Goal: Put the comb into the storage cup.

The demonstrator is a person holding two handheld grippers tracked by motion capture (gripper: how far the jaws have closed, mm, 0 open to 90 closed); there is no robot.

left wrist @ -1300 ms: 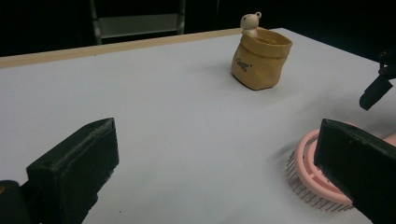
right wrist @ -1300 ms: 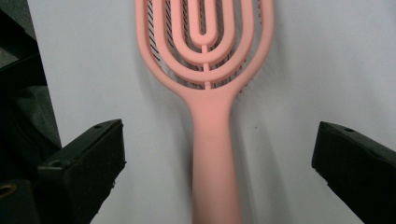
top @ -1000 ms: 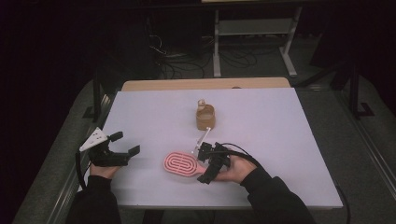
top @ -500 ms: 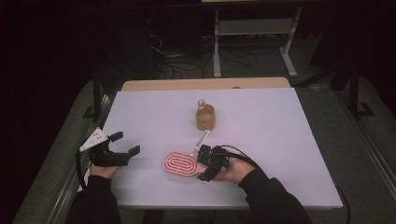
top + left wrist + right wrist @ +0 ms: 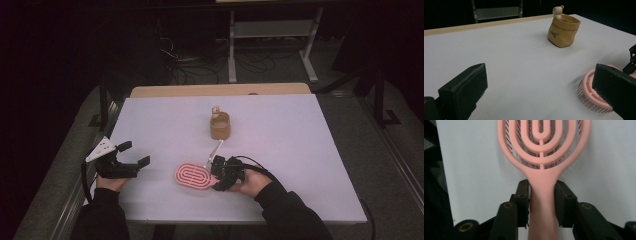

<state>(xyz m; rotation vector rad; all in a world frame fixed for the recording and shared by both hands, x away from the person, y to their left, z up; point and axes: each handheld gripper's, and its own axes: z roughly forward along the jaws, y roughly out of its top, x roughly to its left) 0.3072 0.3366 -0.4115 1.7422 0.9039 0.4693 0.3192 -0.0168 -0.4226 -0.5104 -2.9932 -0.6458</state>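
Two tools were at work over the white desk (image 5: 300,165), one in each of the person's hands. At the near left edge, the left tool (image 5: 131,159) hovered with its jaws spread wide and nothing between them; in the left gripper view its two black jaws framed bare desk. To its right lay the pink hairbrush (image 5: 192,176), bristles down, its oval head with looped ribs pointing toward the left tool and its handle running right. The right tool (image 5: 218,175) was at that handle: its jaws had just been closing, and in the right gripper view both pads stood against the sides of the pink handle, gripping it. Beyond the brush, toward the middle of the desk, stood a tan pouch (image 5: 219,125) with a small pale bear figure (image 5: 215,111) peeking over its rim, well apart from both tools.
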